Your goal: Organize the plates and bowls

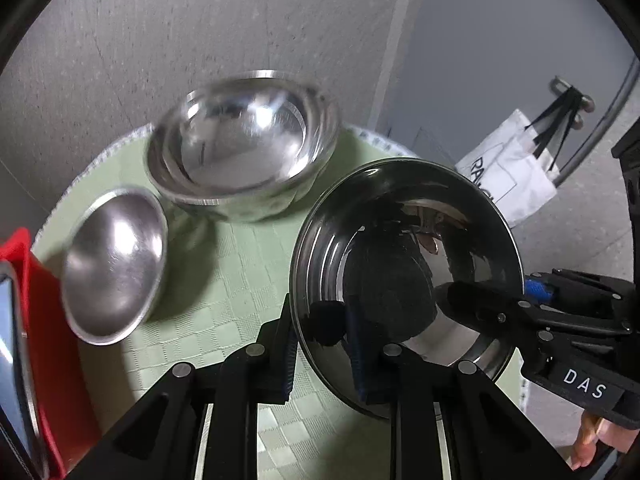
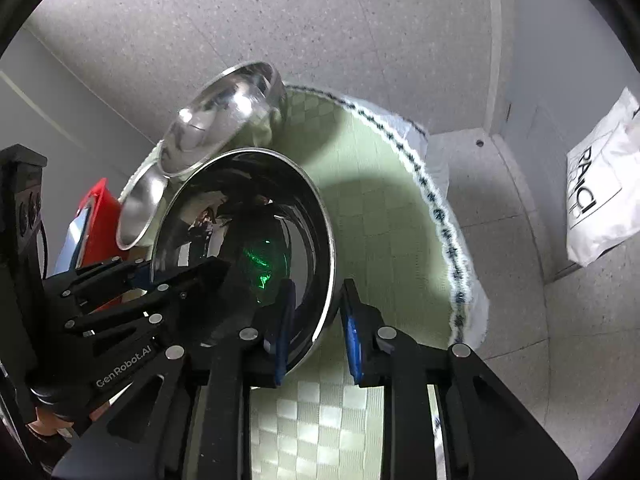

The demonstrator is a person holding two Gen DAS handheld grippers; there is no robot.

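Each fisheye looks forward along its own tongs, close above the green-clothed bench [image 1: 224, 280]. Both share the tilted steel bowl [image 1: 404, 276] [image 2: 248, 248], seen from opposite sides, and the white bag [image 1: 516, 172] [image 2: 600, 200] beyond.

Your left gripper [image 1: 324, 354], black with blue-padded fingers [image 1: 287, 354], straddled a rim, one finger on each side. Your right gripper [image 2: 316, 332] reached in from the opposite side with its blue pads [image 2: 354, 340] likewise set either side. Your fingertips showed behind each handle.
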